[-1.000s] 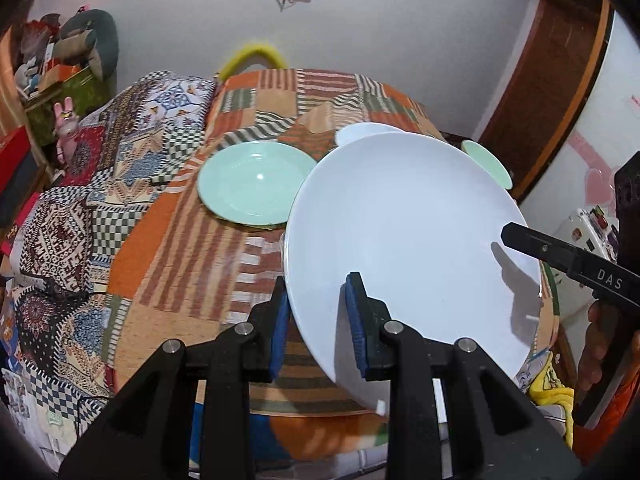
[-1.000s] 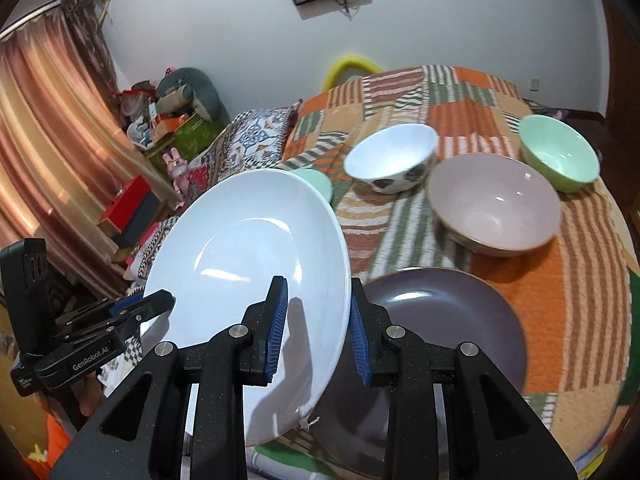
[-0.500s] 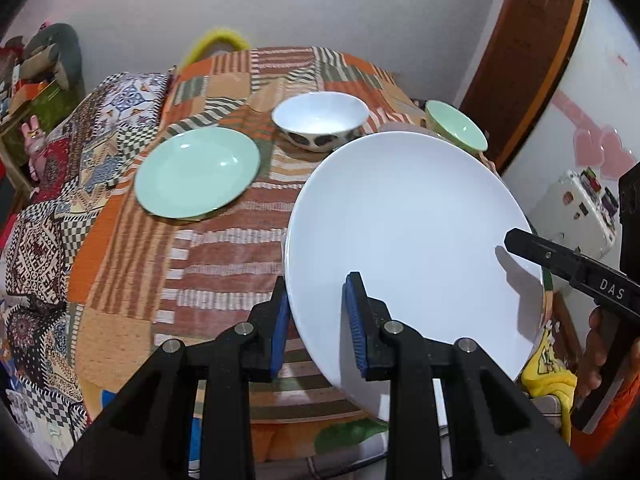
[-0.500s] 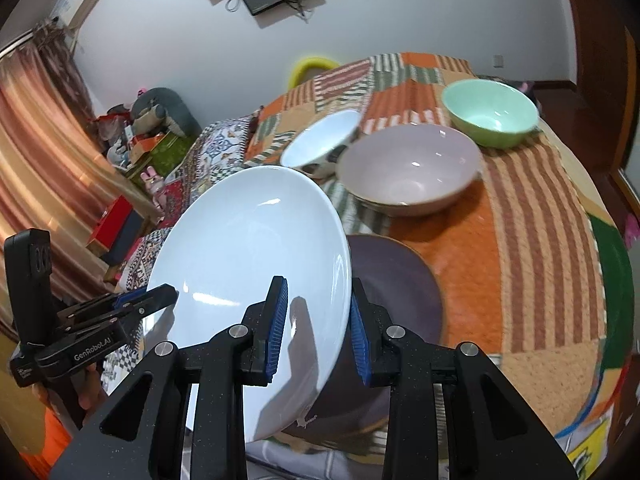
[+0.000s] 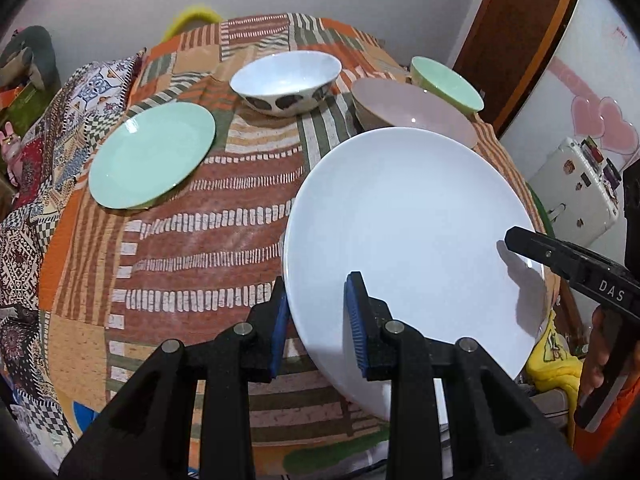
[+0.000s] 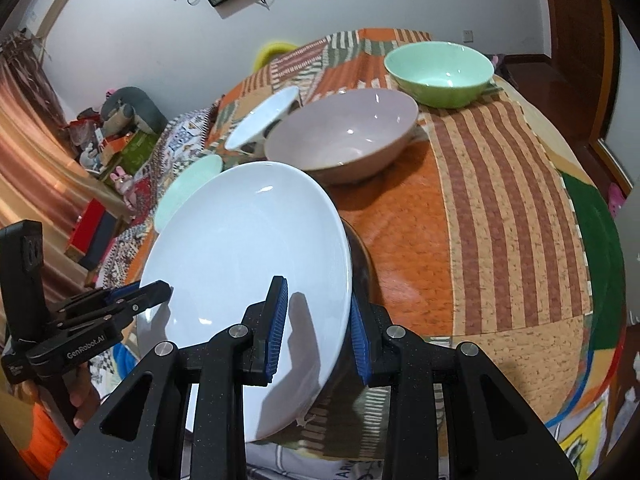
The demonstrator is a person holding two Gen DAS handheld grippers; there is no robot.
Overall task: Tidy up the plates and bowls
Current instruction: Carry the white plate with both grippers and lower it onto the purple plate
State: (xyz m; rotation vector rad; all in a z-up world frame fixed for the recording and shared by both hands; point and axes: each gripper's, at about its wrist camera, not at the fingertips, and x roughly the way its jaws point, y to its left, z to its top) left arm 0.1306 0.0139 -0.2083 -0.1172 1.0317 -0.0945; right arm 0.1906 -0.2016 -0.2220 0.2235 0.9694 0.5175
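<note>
A large white plate [image 5: 408,232] hangs tilted above the near edge of the patchwork-covered table [image 5: 192,248]. My left gripper [image 5: 316,320] is shut on its near-left rim, one blue pad above and one below. My right gripper [image 6: 316,320] is shut on the opposite rim of the white plate [image 6: 248,256]. Under the plate only a sliver of a dark plate [image 6: 362,264] shows. A pale green plate [image 5: 152,160] lies at the left. Behind stand a white spotted bowl [image 5: 286,80], a pink bowl [image 6: 344,136] and a green bowl [image 6: 440,68].
A person's hand [image 5: 600,356] holds the right gripper's handle at the table's near-right side. A patterned bed cover [image 5: 24,208] and toys lie left of the table. A wooden door [image 5: 516,40] and a white cabinet [image 5: 576,196] stand to the right.
Both grippers have carried the white plate lower and further over the table. It now covers almost all of the dark plate, and the bowls have come into fuller view.
</note>
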